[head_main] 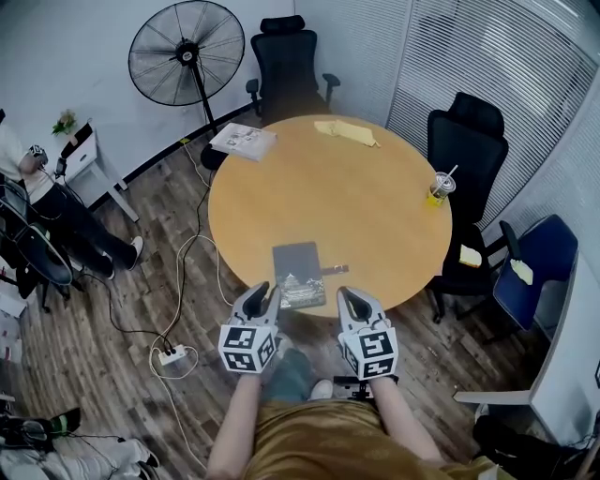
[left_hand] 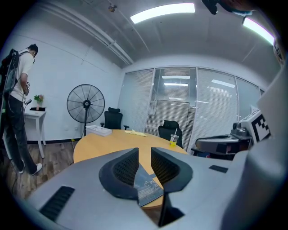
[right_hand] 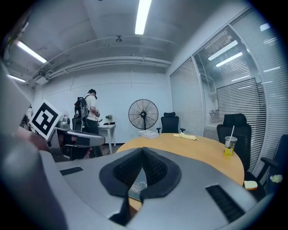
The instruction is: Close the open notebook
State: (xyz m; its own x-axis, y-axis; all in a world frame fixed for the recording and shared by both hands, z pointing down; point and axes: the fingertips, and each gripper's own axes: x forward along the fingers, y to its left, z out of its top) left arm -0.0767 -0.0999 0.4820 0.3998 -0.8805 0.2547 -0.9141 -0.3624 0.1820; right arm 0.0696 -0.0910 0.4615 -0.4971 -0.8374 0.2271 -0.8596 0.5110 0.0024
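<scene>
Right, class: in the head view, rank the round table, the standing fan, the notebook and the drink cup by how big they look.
Largest to smallest:
1. round table
2. standing fan
3. notebook
4. drink cup, clearly smallest

Notebook [left_hand: 146, 186] mostly behind jaws, small dark item [head_main: 335, 269] perhaps a pen

Floor [head_main: 141, 281]: wood planks, cables lying on it
Walls [head_main: 75, 56]: white
Windows [head_main: 525, 66]: blinds
Table [head_main: 375, 206]: round, wooden
Chairs [head_main: 286, 61]: black, around table
Fan [head_main: 185, 42]: standing, by wall
Light [left_hand: 162, 10]: ceiling strips, lit
</scene>
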